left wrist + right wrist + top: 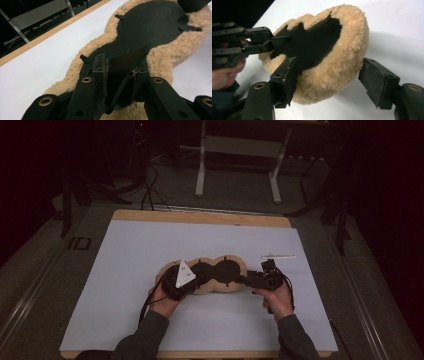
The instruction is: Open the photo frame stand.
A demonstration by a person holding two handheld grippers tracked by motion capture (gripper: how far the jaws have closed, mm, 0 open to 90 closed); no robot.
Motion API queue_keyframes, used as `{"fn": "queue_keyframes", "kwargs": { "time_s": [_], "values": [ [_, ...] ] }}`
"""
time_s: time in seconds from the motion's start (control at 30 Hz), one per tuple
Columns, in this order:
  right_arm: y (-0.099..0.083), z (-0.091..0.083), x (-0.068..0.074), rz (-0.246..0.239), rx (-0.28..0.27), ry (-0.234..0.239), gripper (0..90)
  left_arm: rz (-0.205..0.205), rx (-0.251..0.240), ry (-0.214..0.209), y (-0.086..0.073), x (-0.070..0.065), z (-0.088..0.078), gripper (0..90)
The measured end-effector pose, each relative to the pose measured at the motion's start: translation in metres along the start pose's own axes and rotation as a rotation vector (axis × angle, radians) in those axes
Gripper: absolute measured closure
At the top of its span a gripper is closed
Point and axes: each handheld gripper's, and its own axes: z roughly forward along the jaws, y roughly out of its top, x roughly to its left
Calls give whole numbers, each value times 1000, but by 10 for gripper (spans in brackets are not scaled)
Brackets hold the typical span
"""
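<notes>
Fleece-edged pad [216, 275] mid-mat [125, 285] | left gripper [120, 72] jaws clamp black flap | right gripper [332, 82] jaws spread at rim

I see a dim room around the worktop [125, 270], its wooden edge showing beyond a pale sheet [210, 240]. Beyond the worktop's far edge stands a white metal frame [239, 150] on grey carpet [225, 195]. Black cables [149, 187] trail across the floor left of that frame. The room's edges fall into darkness.

Fluffy tan fleece pad [162, 57] with matt, grainy black backing [147, 27], smooth white table cover [150, 250], pale wooden edge [200, 217]
</notes>
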Motion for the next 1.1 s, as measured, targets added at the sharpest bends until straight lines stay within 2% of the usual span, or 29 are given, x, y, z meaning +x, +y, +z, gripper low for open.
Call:
{"fn": "queue_keyframes", "kwargs": {
  "time_s": [0.13, 0.3, 0.43, 0.83, 1.1],
  "values": [
    [2, 3, -1, 24, 18, 35, 333, -16, -17, -12, -3, 0, -2, 704],
    [2, 6, 3, 23, 31, 23, 340, -36, -27, -29, -5, 1, -4, 679],
    [1, 6, 3, 30, 34, 25, 380, -63, -23, -41, -6, 0, -7, 649],
    [2, 1, 5, 28, -5, 61, 487, -47, 11, -46, -8, -3, -18, 535],
    [2, 0, 6, 7, -6, 61, 518, -73, 17, -90, -13, 1, -27, 467]
  ]
}}
